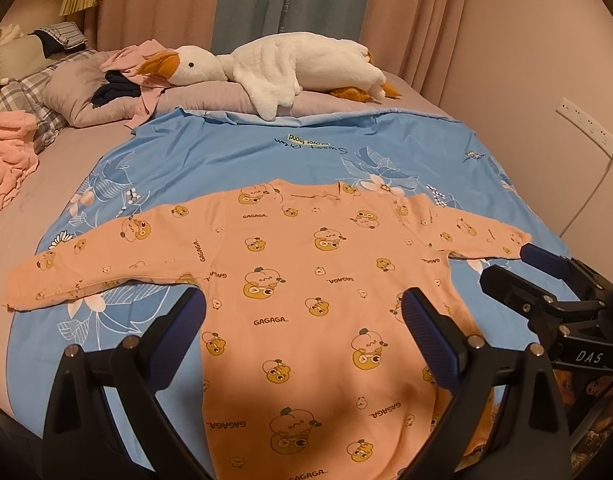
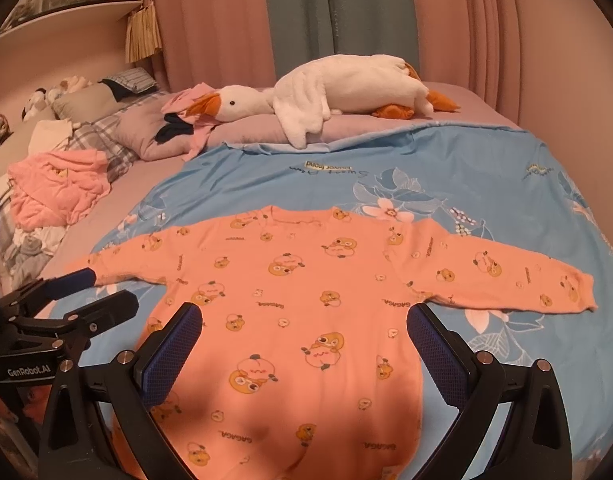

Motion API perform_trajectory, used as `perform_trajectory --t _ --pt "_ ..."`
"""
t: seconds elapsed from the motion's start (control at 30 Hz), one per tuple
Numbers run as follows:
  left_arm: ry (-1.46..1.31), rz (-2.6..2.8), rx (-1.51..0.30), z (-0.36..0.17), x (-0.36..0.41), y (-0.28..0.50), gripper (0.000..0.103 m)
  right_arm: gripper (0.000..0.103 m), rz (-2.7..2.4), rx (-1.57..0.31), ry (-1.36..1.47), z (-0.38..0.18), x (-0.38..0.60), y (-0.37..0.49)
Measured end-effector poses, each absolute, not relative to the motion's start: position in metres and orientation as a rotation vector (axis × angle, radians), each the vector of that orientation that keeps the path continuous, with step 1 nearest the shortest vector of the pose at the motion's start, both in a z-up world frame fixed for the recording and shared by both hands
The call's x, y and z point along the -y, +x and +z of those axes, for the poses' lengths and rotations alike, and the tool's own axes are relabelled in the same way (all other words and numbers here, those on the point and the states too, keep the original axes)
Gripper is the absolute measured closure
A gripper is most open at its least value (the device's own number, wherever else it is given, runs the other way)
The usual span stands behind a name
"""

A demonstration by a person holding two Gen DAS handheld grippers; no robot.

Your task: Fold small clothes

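A small orange long-sleeved top (image 1: 306, 280) printed with ducks lies flat on the blue floral sheet (image 1: 346, 148), both sleeves spread out sideways, neckline at the far side. My left gripper (image 1: 304, 300) hovers open above the lower body of the top, nothing between its fingers. The right gripper (image 1: 510, 262) shows at the right edge of the left wrist view, beside the right sleeve's cuff. In the right wrist view the same top (image 2: 306, 280) fills the middle, and my right gripper (image 2: 304, 316) stands open over its lower half. The left gripper (image 2: 94, 288) sits at the left, near the left cuff.
A white plush goose (image 1: 282, 68) lies across mauve pillows (image 1: 78, 92) at the head of the bed. A heap of pink clothes (image 2: 58, 192) sits at the left side. A wall with a socket strip (image 1: 590, 124) and cable borders the right.
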State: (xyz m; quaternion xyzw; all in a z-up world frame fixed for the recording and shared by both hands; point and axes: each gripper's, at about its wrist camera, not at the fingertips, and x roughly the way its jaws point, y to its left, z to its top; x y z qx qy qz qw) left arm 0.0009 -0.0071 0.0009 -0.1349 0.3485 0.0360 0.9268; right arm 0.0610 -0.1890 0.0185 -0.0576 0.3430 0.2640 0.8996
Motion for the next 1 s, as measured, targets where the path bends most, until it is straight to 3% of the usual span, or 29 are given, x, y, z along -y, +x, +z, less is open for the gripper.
perform_trajectory --t 1.0 --pt "-0.218 0.092 -0.683 -0.0004 0.0104 0.0006 0.006 0.001 0.526 -0.716 -0.093 0.021 0.1965 0.0657"
